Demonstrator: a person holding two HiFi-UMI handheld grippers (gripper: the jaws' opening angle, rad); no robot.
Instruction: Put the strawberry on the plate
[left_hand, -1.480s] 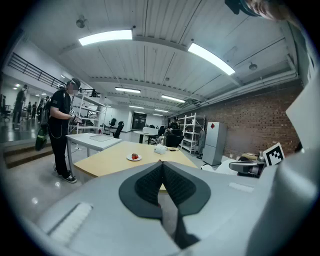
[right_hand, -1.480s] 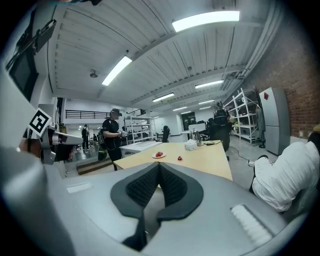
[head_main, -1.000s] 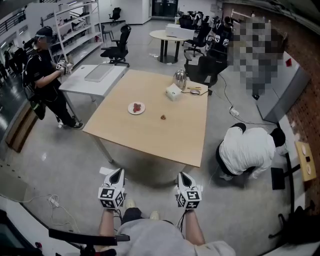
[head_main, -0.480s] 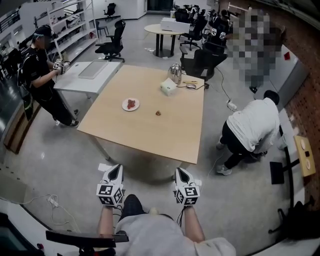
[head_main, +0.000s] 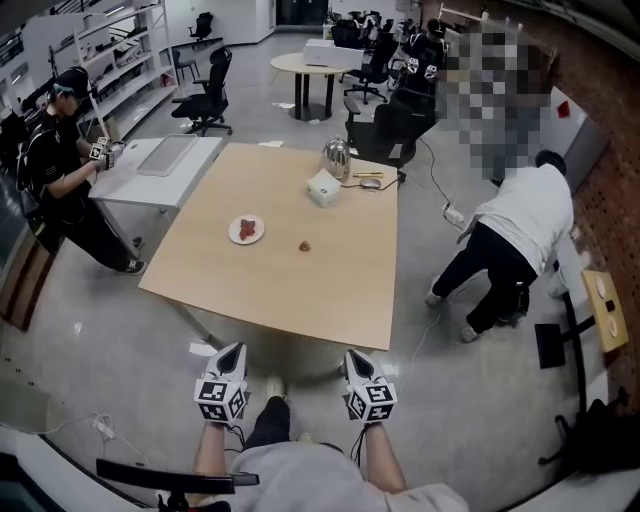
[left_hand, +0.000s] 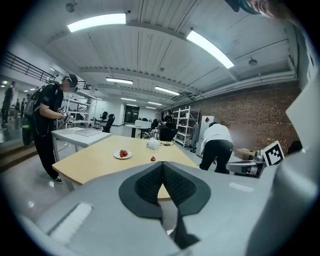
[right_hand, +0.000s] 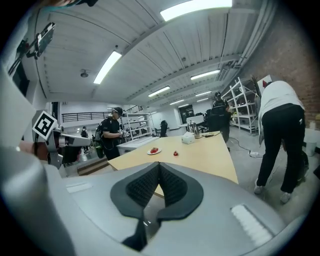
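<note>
- The table is seen slightly nearer than a second ago; it is not yet within reach.
- The left gripper and right gripper are held closed, empty.
- The strawberry lies on the table near the plate, which seemingly holds red fruit.

Table was pale tan wood. Plate white w/ red bits on it; strawberry red. Left gripper & right gripper grey, pads black & ribbed, cubes in b/w squares. Box white, kettle silver. Floor grey, brick wall red-brown.
</note>
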